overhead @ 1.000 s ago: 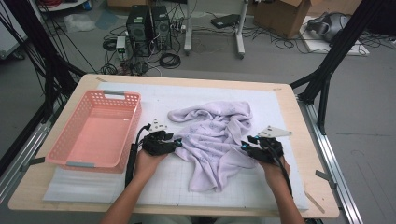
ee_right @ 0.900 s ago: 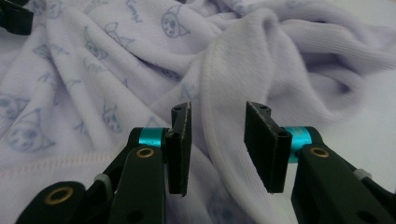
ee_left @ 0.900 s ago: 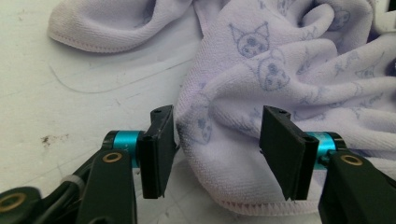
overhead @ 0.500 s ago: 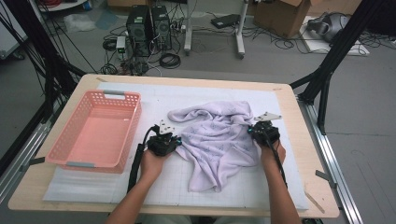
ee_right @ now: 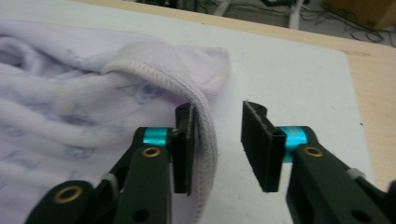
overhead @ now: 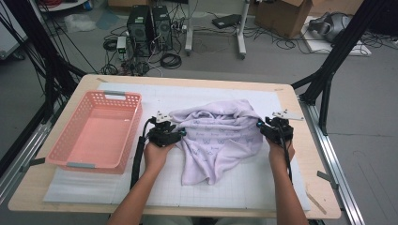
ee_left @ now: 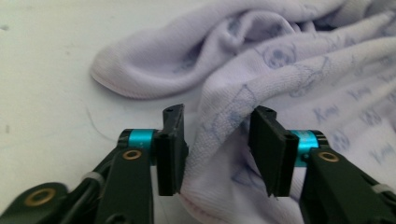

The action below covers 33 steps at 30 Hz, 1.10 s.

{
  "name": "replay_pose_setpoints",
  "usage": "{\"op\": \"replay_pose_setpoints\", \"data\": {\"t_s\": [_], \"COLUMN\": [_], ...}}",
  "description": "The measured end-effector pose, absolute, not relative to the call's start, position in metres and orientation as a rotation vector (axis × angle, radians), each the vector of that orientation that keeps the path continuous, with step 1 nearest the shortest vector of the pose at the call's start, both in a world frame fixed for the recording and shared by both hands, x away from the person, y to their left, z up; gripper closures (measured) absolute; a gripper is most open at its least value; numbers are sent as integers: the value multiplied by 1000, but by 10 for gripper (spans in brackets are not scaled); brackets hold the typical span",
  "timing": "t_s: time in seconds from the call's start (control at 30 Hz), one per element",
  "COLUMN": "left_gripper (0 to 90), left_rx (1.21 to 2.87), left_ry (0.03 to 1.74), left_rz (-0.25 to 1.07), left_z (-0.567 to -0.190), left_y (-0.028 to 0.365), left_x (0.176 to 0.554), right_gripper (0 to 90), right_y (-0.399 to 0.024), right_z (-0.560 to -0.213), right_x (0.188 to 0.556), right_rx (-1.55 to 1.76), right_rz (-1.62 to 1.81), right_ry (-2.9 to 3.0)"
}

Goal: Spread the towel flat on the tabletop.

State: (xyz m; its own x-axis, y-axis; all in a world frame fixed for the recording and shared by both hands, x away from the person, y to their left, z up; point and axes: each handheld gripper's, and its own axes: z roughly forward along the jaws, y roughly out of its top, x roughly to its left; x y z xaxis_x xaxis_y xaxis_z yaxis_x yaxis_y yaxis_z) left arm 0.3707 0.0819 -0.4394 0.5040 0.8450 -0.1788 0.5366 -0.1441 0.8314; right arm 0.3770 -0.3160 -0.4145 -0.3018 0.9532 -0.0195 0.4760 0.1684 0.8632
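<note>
Both grippers' jaws have just been reopening: left gripper [overhead: 180, 133] and right gripper [overhead: 259, 126] are standing spread at the cloth [overhead: 218, 136], lying on the white mat [overhead: 281, 187]; basket [overhead: 96, 132] beside, computers [overhead: 151, 26] sitting beyond

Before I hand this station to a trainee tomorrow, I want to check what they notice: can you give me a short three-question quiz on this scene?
1. True or false: the pink basket has something in it.
2. What lies between the jaws of the left gripper?
   A) a fold of the lilac cloth
   B) a cable
   C) nothing
3. In the right gripper view, which part of the cloth lies against one jaw of the right gripper?

Key: 1. False, it is empty. 2. A, though the jaws stand apart. 3. Its ribbed hem, with a gap to the other jaw.
</note>
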Motion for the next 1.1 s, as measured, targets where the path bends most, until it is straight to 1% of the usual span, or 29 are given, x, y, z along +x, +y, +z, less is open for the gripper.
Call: {"op": "replay_pose_setpoints", "data": {"t_s": [0.03, 0.1, 0.17, 0.27, 0.33, 0.53, 0.57, 0.6, 0.67, 0.7, 0.87, 1.1], "left_gripper": [497, 459, 425, 425, 425, 428, 431, 431, 434, 434, 443, 443], "left_rx": [1822, 1858, 1896, 1877, 1885, 1924, 1926, 1926, 1930, 1930, 1922, 1920], "left_ry": [1146, 1115, 1076, 1040, 1005, 958, 959, 965, 962, 962, 957, 956], "left_rz": [427, 402, 412, 423, 400, 399, 399, 395, 391, 391, 387, 371], "left_z": [-441, -442, -440, -437, -436, -440, -441, -441, -442, -442, -443, -442], "left_y": [82, 82, 80, 81, 84, 89, 91, 92, 94, 94, 97, 96], "left_x": [366, 362, 356, 348, 341, 328, 327, 326, 324, 324, 320, 319], "right_gripper": [582, 563, 533, 527, 528, 524, 547, 619, 802, 850, 861, 860], "right_y": [-316, -316, -315, -309, -299, -263, -259, -256, -253, -254, -282, -336], "right_z": [-414, -410, -405, -403, -405, -425, -428, -430, -432, -431, -422, -423], "right_x": [375, 366, 357, 349, 345, 348, 349, 350, 350, 347, 322, 290], "right_rx": [1339, 1326, 1314, 1252, 1221, 1131, 1116, 1111, 1068, 1043, 989, 973], "right_rz": [1071, 1119, 1173, 1247, 1263, 1222, 1188, 1174, 1147, 1130, 1171, 1169], "right_ry": [1876, 1891, 1892, 1969, 2050, 2306, 2331, 2358, 2416, 2426, 2383, 2375]}}
